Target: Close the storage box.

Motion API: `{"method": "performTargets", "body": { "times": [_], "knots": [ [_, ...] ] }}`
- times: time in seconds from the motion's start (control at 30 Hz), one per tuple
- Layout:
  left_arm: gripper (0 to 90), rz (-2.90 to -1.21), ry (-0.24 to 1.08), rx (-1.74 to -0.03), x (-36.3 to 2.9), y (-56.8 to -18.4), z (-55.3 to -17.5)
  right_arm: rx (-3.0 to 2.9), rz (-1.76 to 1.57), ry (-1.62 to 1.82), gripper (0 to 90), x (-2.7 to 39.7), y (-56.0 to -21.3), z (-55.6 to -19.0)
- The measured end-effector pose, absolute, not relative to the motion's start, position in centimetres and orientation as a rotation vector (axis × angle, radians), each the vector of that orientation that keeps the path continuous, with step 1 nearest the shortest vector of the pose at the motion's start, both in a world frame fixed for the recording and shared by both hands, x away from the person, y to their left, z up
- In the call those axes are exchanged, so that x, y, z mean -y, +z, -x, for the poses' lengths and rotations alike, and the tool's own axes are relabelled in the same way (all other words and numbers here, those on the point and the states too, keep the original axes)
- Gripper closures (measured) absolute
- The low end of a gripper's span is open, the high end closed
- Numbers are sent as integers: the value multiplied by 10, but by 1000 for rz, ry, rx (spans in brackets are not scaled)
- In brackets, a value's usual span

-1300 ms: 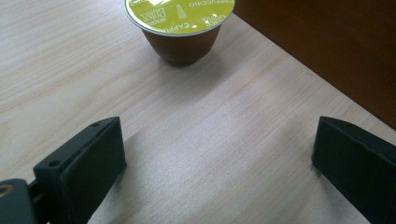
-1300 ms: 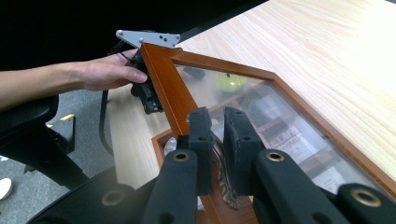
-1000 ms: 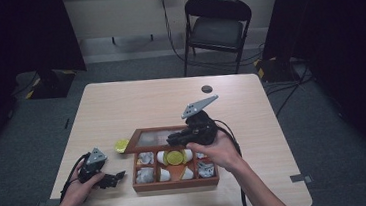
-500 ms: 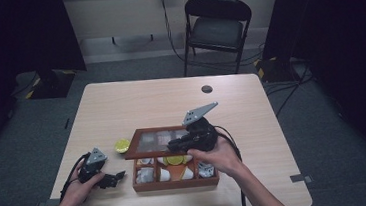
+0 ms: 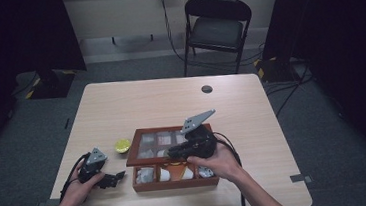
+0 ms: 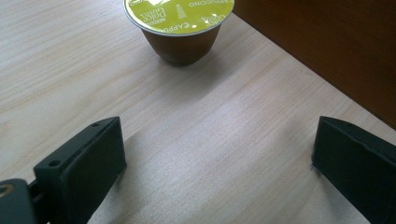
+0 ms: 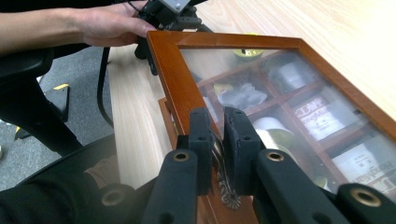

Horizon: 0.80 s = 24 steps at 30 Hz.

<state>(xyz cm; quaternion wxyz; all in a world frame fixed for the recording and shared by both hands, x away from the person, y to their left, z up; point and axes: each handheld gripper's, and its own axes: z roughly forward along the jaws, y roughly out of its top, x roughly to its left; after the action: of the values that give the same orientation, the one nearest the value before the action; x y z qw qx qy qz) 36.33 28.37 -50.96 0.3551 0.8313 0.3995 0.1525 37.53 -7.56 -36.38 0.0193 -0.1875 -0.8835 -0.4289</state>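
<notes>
box (image 5: 175, 184) at table's 6 o'clock | lid (image 7: 280, 88) gripped by its front clasp in right gripper (image 7: 218, 140), held half-raised to give access | left gripper (image 6: 215, 172) spread empty, parked at box's 9 o'clock, capsule (image 6: 180, 23) at its 12

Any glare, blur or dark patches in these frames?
High view: dim, the room's edges near black, the table evenly lit. Right gripper view: glare whitens the lid's glass; the near jaws are soft. Left gripper view: sharp capsule, soft jaw shadows.
</notes>
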Motion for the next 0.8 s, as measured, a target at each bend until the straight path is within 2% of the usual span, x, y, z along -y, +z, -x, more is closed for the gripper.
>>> {"method": "performTargets", "body": {
  "times": [0.8],
  "knots": [
    [20,-2149,393,-1028,-284,-510,-363,2770,549,-1247,817,72,-384,-366]
  ]
}}
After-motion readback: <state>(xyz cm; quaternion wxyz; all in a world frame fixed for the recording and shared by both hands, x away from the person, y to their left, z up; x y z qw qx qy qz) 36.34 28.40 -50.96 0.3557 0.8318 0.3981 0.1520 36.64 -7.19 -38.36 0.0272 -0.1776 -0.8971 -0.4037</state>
